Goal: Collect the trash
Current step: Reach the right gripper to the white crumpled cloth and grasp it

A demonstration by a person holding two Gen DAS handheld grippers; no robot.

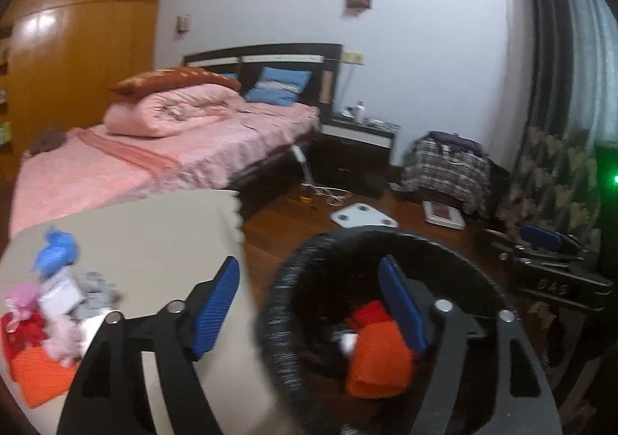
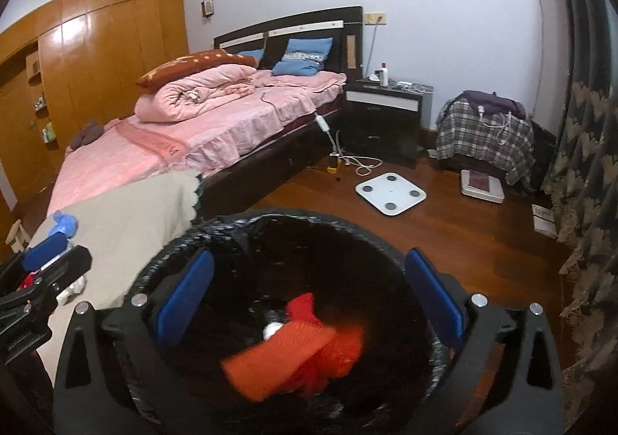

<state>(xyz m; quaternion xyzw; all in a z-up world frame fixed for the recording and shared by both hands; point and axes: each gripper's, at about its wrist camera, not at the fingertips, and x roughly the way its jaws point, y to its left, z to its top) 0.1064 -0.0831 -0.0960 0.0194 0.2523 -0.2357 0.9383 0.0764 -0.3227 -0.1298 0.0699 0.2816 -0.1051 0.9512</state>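
Orange and red scraps lie inside the black bin (image 2: 293,319), both jaws released above it.

Orange cloth scrap (image 2: 278,357) rests in the bin beside a red piece (image 2: 303,305). Right gripper (image 2: 309,299) gapes empty over the bin; left gripper (image 1: 309,303) gapes empty across its rim. More scraps (image 1: 42,319) remain on the beige-covered desk (image 1: 154,242), bed (image 2: 193,126) behind.

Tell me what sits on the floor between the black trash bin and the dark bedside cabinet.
A white square bathroom scale lies on bare wooden floor between the black trash bin and the dark bedside cabinet, clearest in the right wrist view.
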